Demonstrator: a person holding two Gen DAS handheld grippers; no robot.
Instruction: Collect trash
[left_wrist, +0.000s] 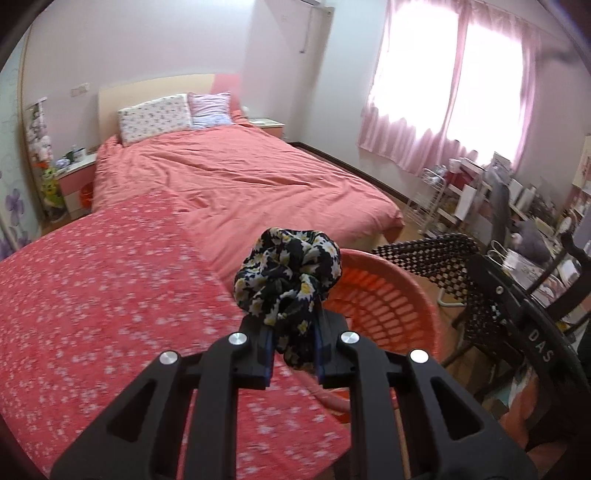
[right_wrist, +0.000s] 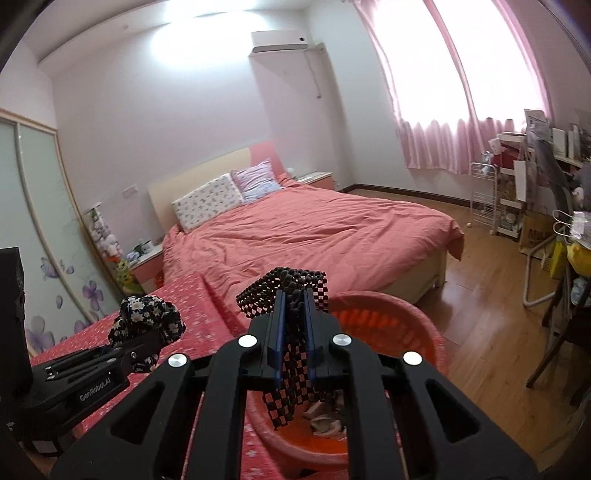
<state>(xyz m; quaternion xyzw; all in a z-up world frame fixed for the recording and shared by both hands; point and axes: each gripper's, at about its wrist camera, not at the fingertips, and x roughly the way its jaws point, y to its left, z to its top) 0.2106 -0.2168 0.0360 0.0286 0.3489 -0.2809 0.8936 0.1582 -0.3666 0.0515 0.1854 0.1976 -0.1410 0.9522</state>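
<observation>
Now left gripper (left_wrist: 293, 332) fingers clamped on floral scrunchie (left_wrist: 288, 269), held above flowered cloth (left_wrist: 110, 295), just beside basket (left_wrist: 413, 288) rim. Right gripper (right_wrist: 293, 325) fingers clamped on checkered beaded piece (right_wrist: 284, 280), which hangs down over basket (right_wrist: 424, 332) interior. Crumpled pale items lie at basket bottom. Basket sits on flowered cloth. Bed (right_wrist: 314, 229) with pink cover beyond, wood floor (right_wrist: 491, 332) to right.

Daylight enters through the pink curtains (left_wrist: 443, 92) up and right of the tongs and burns them out to white. The room is bright with soft shadows. The red flowered cloth (left_wrist: 110, 295) left of the tongs is blurred; edges bend and darken
</observation>
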